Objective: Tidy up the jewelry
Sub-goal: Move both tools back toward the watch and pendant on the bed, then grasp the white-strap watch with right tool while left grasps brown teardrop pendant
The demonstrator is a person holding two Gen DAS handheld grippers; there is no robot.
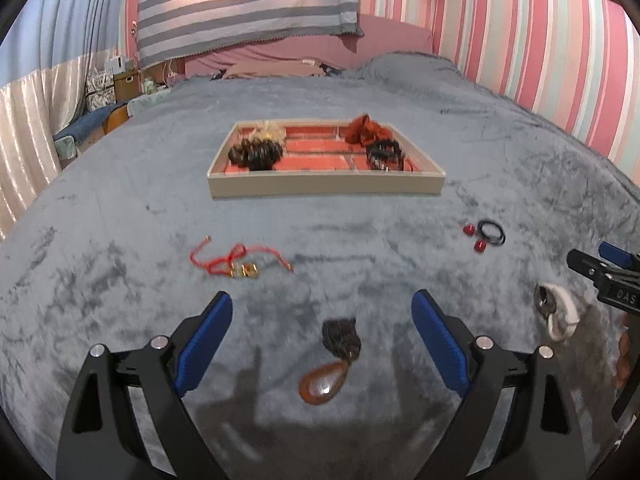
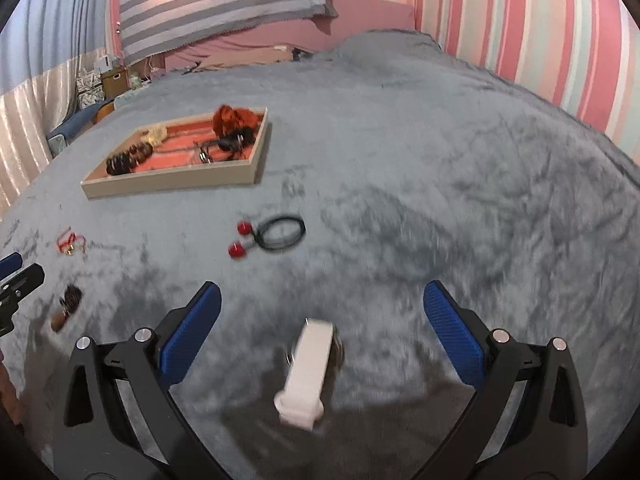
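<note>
The amber pendant on its dark cord is seen low in the frame, centred between the left gripper jaws, spread wide. Hard, slick stone; probably better pinched across its flanks. White watch sits between the right gripper jaws, wide too; band looks floppy.

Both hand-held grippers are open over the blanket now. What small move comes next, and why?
Probably lower the left hand-held gripper and close on the brown pendant: it lies loose between the open fingers, untouched. The right hand-held gripper likewise frames the white strap. The tray beyond has bare compartments.
</note>
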